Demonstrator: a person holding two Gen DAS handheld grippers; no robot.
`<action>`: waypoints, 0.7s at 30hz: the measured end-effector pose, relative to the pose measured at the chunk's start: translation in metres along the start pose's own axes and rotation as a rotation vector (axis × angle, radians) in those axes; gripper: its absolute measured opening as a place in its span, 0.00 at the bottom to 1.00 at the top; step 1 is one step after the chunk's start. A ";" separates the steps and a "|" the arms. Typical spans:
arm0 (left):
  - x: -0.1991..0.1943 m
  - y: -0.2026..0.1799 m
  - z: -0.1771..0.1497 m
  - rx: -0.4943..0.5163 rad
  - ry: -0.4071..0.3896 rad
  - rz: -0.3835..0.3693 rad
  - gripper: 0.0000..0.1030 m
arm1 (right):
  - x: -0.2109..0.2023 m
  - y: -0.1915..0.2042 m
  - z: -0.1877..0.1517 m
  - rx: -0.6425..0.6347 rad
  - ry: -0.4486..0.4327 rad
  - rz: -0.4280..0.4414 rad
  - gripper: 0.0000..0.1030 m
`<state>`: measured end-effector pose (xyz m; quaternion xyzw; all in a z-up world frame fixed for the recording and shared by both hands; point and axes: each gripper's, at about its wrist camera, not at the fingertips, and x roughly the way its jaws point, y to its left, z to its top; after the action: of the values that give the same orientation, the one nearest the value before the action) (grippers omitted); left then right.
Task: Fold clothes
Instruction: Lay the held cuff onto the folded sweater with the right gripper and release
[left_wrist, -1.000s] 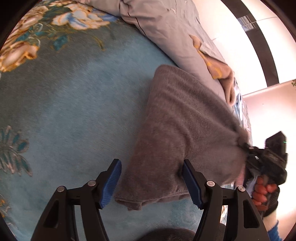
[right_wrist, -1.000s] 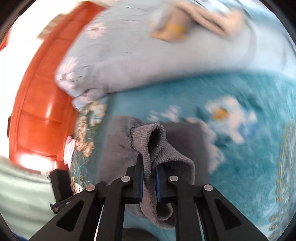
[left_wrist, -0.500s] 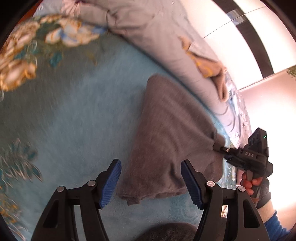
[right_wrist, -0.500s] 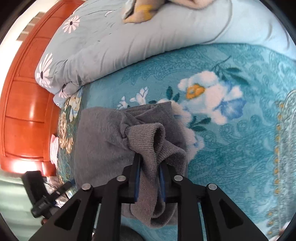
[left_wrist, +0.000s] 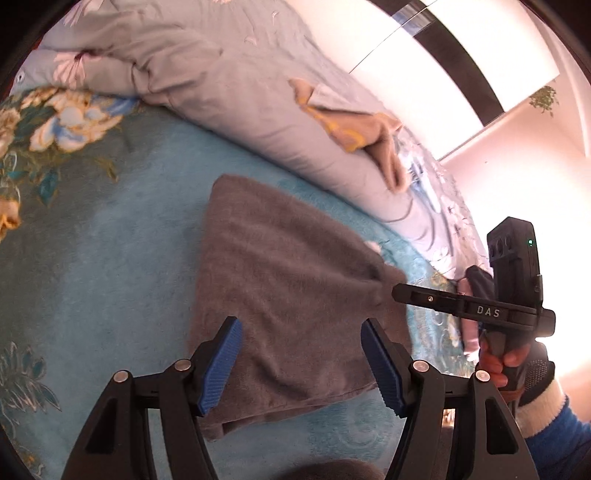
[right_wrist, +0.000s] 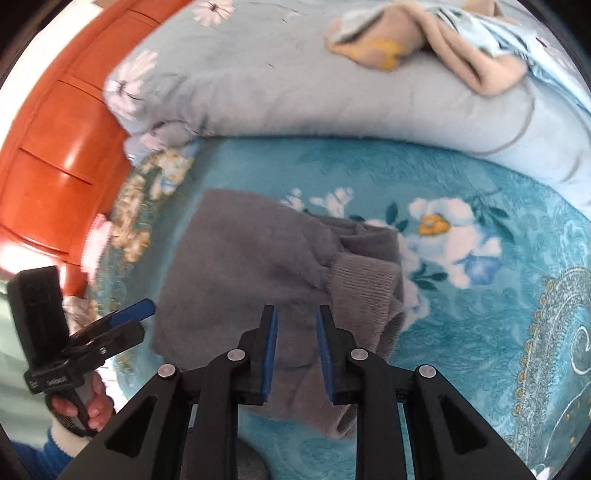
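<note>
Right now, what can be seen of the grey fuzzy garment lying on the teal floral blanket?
The grey fuzzy garment lies folded and mostly flat on the teal floral blanket, below the pale blue quilt. It looks like soft fleece, with a ribbed knit cuff bunched at its right side in the right wrist view. The right gripper sits over its near edge, jaws opening, pads not pressing it. The left gripper is open above its other end.

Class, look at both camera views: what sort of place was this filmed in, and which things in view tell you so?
Most likely a bedroom. The grey garment lies on a teal floral blanket, beside a pale blue quilt, against what looks like an orange wooden headboard.
</note>
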<state>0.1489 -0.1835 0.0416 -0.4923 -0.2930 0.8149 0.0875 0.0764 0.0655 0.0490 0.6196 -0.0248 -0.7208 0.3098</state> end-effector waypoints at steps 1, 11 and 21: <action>0.002 0.004 -0.002 -0.010 0.006 -0.002 0.68 | 0.004 -0.005 0.000 0.010 0.005 -0.007 0.21; 0.023 0.033 -0.014 -0.057 -0.007 -0.046 0.68 | 0.028 -0.035 -0.005 0.095 0.034 0.043 0.20; 0.007 -0.002 0.032 0.066 -0.041 -0.034 0.68 | 0.006 -0.012 0.005 0.026 -0.006 0.012 0.21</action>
<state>0.1182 -0.1909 0.0486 -0.4675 -0.2758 0.8325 0.1115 0.0662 0.0711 0.0399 0.6213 -0.0387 -0.7203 0.3062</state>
